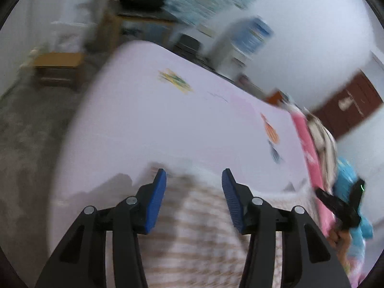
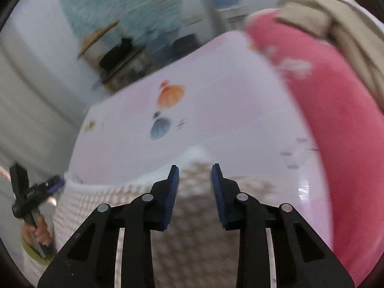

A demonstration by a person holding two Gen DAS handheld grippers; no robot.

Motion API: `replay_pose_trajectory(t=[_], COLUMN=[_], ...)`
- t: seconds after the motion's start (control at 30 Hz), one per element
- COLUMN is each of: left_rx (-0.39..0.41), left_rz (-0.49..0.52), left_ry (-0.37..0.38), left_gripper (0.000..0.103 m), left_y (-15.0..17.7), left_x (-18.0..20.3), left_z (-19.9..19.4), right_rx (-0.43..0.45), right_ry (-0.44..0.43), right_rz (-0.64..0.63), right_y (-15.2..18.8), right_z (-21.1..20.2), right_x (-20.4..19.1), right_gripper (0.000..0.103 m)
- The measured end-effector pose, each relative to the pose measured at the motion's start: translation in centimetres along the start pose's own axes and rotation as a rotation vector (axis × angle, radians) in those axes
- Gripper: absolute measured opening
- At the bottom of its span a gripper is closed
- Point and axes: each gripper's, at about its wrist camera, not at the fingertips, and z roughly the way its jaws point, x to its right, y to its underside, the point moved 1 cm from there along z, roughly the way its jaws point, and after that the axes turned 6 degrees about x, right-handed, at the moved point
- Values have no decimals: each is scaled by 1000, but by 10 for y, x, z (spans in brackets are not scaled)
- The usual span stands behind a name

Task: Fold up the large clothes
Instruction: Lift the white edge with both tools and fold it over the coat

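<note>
Left gripper (image 1: 194, 180): jaws apart, blue pads (image 1: 157, 199) clear of any material, nothing clamped between them. It points downward over the checked garment (image 1: 204, 235), a beige-and-white patterned cloth that lies on the bed sheet (image 1: 168, 124) directly below and ahead of the fingertips. Whether the pads touch the cloth cannot be told; the frame is blurred.

Right gripper (image 2: 195, 176): jaws likewise apart, with no fabric between the blue pads (image 2: 219, 192). It is angled down over the same checked garment (image 2: 192, 228), whose white-edged upper border (image 2: 100, 189) runs across the sheet just beyond the fingertips.

The garment occupies the near part of the bed, spread under both grippers. The pale lilac bed sheet (image 2: 228, 91) carries printed orange and blue motifs (image 2: 168, 96) further out.

In the right wrist view, the left gripper (image 2: 51, 186) appears at the left edge, held by a hand (image 2: 39, 230) beside the garment's corner. In the left wrist view, the right gripper (image 1: 319, 193) appears at the right edge.

A pink pillow (image 2: 336, 120) lies along the right side of the bed, with a beige cloth (image 2: 336, 24) bundled on its far end.
</note>
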Motion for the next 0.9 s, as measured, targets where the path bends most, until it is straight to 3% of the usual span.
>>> replay_pose_trajectory(t=[0.03, 0.17, 0.33, 0.4, 0.5, 0.6, 0.7, 0.77, 0.9], left_rx=[20, 74, 14, -23, -64, -48, -16, 6, -26], left_rz=[10, 120, 353, 449, 578, 540, 506, 523, 579], left_ry=[-29, 32, 166, 142, -24, -24, -21, 10, -101], left_gripper=[47, 47, 47, 47, 47, 49, 49, 48, 49], left_y=[-3, 13, 89, 120, 166, 173, 170, 180, 212], left_x=[-2, 23, 103, 124, 139, 126, 121, 118, 104], left_z=[-11, -60, -83, -76, -40, -31, -58, -81, -76], right_rx=[29, 72, 58, 45, 14, 3, 23, 60, 31], right_ry=[52, 14, -71, -77, -1, 22, 56, 6, 13], right_rz=[-20, -81, -256, -330, -414, -406, -417, -452, -524], right_y=[2, 25, 101, 128, 161, 167, 166, 179, 217], right_z=[-16, -69, -105, -102, -71, -50, -74, -99, -89], right_x=[5, -3, -65, -91, -110, -103, -110, -123, -141], right_gripper=[41, 41, 44, 43, 43, 43, 43, 43, 47])
